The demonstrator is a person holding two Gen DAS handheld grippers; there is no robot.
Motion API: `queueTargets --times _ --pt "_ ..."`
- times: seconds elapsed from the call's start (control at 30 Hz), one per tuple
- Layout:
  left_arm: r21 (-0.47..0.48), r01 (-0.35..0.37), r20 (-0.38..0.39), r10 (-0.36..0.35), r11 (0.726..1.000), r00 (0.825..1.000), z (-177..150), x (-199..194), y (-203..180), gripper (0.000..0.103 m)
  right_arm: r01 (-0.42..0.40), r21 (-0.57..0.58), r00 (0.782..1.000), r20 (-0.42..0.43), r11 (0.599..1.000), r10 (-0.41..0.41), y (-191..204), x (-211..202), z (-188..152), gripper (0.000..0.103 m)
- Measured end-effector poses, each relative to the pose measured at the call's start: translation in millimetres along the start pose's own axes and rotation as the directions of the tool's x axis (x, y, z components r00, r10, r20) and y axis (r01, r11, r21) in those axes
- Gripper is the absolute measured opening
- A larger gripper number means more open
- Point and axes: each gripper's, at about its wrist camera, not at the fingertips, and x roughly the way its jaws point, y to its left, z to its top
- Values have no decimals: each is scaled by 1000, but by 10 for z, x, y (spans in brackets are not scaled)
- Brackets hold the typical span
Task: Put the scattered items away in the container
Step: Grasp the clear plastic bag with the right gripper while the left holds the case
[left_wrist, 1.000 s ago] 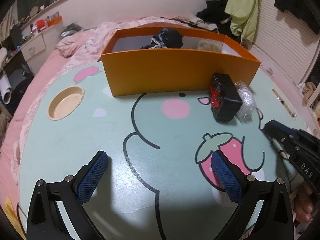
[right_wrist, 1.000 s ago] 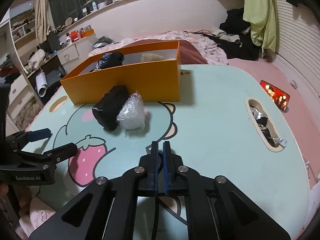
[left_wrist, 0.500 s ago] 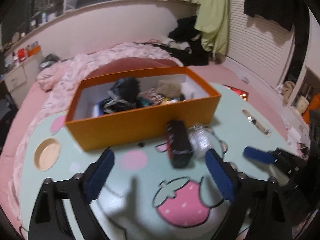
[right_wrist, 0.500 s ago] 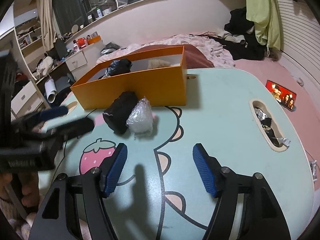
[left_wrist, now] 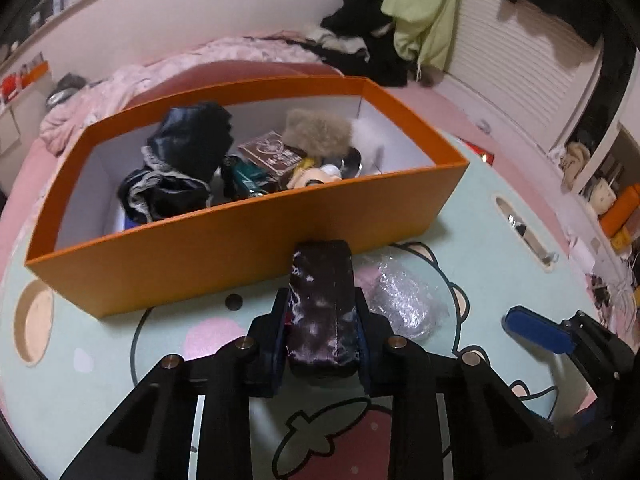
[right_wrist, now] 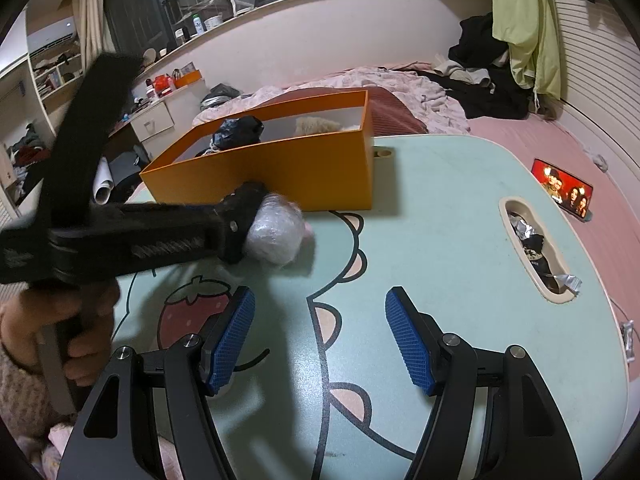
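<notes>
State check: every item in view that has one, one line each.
Left tongs: shut on the black pouch.
Right tongs: open, nothing between the pads.
Black patterned fabric pouch: gripped, beside the box's front wall.
Clear crinkled plastic bundle: loose on the table, beside the pouch.
Orange cardboard box: lidless, partly filled.
Phone: screen lit, propped on the bed.
</notes>
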Motion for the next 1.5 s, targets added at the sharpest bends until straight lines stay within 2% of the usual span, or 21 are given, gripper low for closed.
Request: queueTargets --times 0.13,0.37,0.57,0.63,0.7,0.77,0.87,0.97,1.07,1.1,1.23,1.33,1.37,1.47,1.5 --pt "-32 10 43 -9 999 999 -119 -226 72 26 0 2 1000 -3 1000 0 -2 -2 -5 68" --pt "0 -87 97 87 996 991 -525 -661 156 26 0 4 1000 -20 1000 0 -16 22 -1 68" --pt "-32 -113 70 115 993 991 -714 -601 277 28 12 -8 1000 -24 1000 -12 -9 14 -11 68" --pt "-45 -115 64 118 992 991 -726 -568 293 33 19 -16 999 -26 1000 -20 -3 13 -12 68" --pt "-56 -117 61 121 992 991 -730 -554 318 60 23 -20 999 -28 1000 -24 5 15 -11 68" --pt "-68 -124 61 128 990 990 -746 -540 338 74 25 -21 999 -28 999 -25 3 14 -14 68" --pt "-75 -117 62 122 990 991 -740 -541 356 77 22 -23 999 -29 999 -23 12 16 -11 70" --pt "-67 -139 36 142 988 989 -737 -499 343 96 23 -29 999 -32 999 -24 26 27 -7 71" --pt "-45 -177 12 178 983 984 -742 -461 314 98 24 -38 999 -35 999 -26 45 39 -3 75" --pt "-37 -183 5 184 982 983 -743 -450 301 102 30 -42 999 -38 999 -32 50 44 -1 76" --pt "-34 -178 -1 178 984 984 -755 -450 301 103 50 -63 997 -49 997 -54 72 71 9 84" --pt "-34 -178 -1 178 983 984 -754 -450 302 103 36 -79 997 -61 996 -41 100 93 13 91" --pt "-37 -178 -1 178 983 984 -757 -452 310 103 49 -94 996 -70 994 -56 127 109 14 92" --pt "-40 -175 3 176 984 984 -755 -460 325 103 161 -159 979 -102 974 -178 241 178 10 97" --pt "-39 -176 6 176 984 984 -757 -463 325 103 167 -156 977 -106 974 -185 238 179 14 97"
